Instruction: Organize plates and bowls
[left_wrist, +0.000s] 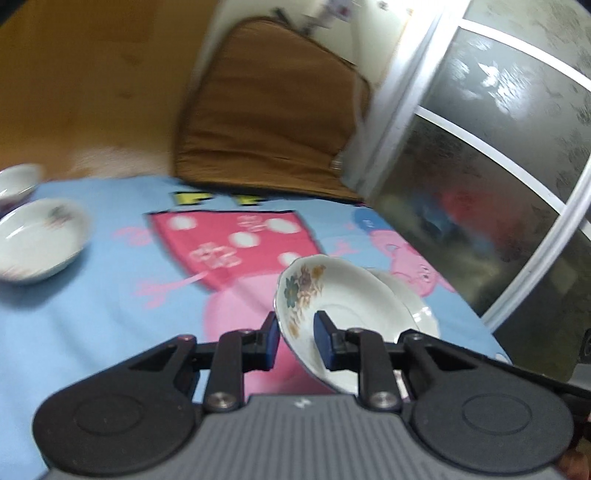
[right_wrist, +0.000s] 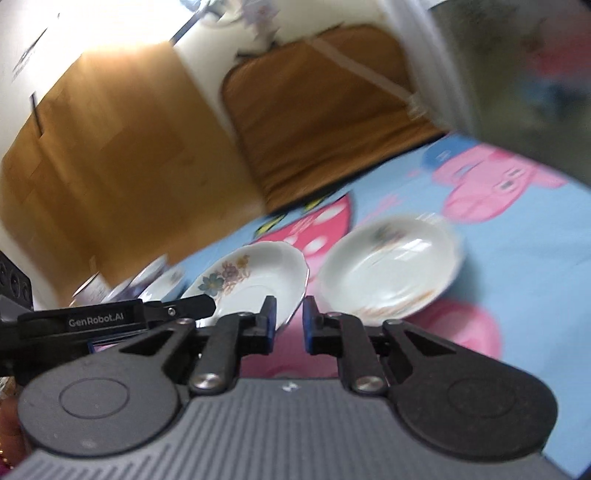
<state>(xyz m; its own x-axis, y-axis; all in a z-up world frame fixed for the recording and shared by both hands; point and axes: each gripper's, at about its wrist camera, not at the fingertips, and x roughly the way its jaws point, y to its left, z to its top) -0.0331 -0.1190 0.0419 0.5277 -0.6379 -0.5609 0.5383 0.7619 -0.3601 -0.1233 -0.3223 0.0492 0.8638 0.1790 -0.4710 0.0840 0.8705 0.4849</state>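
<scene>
Two grippers: the left gripper (left_wrist: 295, 339) pinches the flowered plate (left_wrist: 332, 295) by its rim, tilted. Just beyond lies another plate (left_wrist: 413, 306). The right gripper (right_wrist: 289, 319) is nearly closed, empty.

A cartoon-print blue cloth (left_wrist: 92, 314), brown cushion (left_wrist: 266, 110) and frosted-glass door (left_wrist: 498, 166).

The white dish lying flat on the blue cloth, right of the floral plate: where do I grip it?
I'd take the dish by its near rim, coming in low from the camera side, one finger over the lip and one beneath it. It lies upright and shallow, its flared rim lifts off the cloth, and the floral plate crowds its left.
</scene>
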